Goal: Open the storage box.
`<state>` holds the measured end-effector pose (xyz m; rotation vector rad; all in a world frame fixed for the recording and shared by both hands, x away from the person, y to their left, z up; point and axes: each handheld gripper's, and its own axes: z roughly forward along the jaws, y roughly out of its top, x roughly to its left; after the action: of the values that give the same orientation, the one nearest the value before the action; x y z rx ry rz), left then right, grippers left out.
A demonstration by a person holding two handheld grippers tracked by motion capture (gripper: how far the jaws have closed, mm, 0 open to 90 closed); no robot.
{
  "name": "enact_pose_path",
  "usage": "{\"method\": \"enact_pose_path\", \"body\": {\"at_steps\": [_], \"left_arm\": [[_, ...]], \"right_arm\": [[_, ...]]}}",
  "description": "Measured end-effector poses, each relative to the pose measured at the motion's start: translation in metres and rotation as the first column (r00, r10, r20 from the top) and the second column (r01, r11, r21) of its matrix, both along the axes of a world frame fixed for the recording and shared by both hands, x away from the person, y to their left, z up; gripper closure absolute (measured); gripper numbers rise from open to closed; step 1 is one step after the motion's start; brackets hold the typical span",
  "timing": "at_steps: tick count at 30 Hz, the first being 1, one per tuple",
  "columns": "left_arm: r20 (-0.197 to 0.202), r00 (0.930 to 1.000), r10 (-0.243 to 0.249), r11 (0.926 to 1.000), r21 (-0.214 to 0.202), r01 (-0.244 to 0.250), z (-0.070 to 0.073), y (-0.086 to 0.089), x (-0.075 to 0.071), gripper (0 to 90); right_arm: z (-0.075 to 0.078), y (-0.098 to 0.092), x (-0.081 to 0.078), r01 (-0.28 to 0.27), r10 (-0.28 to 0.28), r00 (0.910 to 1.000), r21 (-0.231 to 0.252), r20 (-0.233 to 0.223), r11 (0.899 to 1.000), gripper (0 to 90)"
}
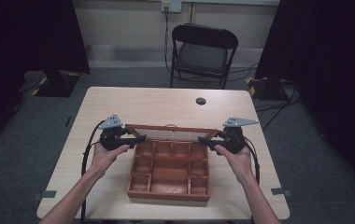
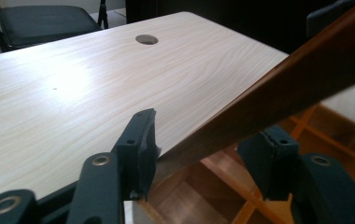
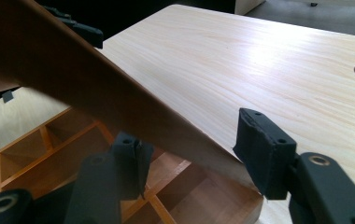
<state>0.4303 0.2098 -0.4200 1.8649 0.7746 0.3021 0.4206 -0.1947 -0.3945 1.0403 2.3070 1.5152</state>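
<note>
High view: wooden box (image 1: 168, 175) with compartments sits on counter (image 1: 119, 100), near the person's edge. Its lid (image 1: 171, 132) is raised, hinged at the far side. Left gripper (image 1: 136, 139) and right gripper (image 1: 203, 139) each are at one lid end. Left gripper view: jaws apart w/ lid frame (image 2: 278, 93) between, left pad touching it, not clamped. Right gripper view: same, lid (image 3: 96, 88) between the jaws, a gap at one side. Step, I judge: moving the lid; closing or opening, cannot tell. Next: both hands must clamp and move together, evenly. Counter is light wood w/ cable hole (image 1: 201, 101); folding chair (image 1: 202, 51) behind, grey carpet, dark curtains.
</note>
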Motion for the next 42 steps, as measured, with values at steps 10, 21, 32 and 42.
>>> {"method": "enact_pose_path", "body": {"at_steps": [10,21,32,42], "left_arm": [[0.002,1.0000,0.007,0.9999,-0.009,-0.007,-0.005,0.000,0.007,50.0],[0.003,0.9999,0.017,0.9997,-0.016,-0.017,-0.006,0.000,0.010,50.4],[-0.010,0.9995,0.029,0.9994,-0.019,-0.029,-0.015,-0.004,0.017,49.2],[-0.021,0.9993,0.031,0.9993,-0.021,-0.032,-0.015,-0.004,0.023,51.1]], "right_arm": [[-0.008,-0.004,0.011,0.016,-0.015,0.9997,0.022,-0.020,1.000,46.7],[-0.019,-0.004,0.021,0.011,-0.009,0.9991,0.051,-0.041,0.999,49.5],[-0.025,-0.002,0.026,0.019,-0.018,0.9992,0.029,-0.037,0.999,50.4],[-0.031,-0.001,0.033,0.042,-0.042,0.9977,0.016,-0.053,0.999,51.2]]}}
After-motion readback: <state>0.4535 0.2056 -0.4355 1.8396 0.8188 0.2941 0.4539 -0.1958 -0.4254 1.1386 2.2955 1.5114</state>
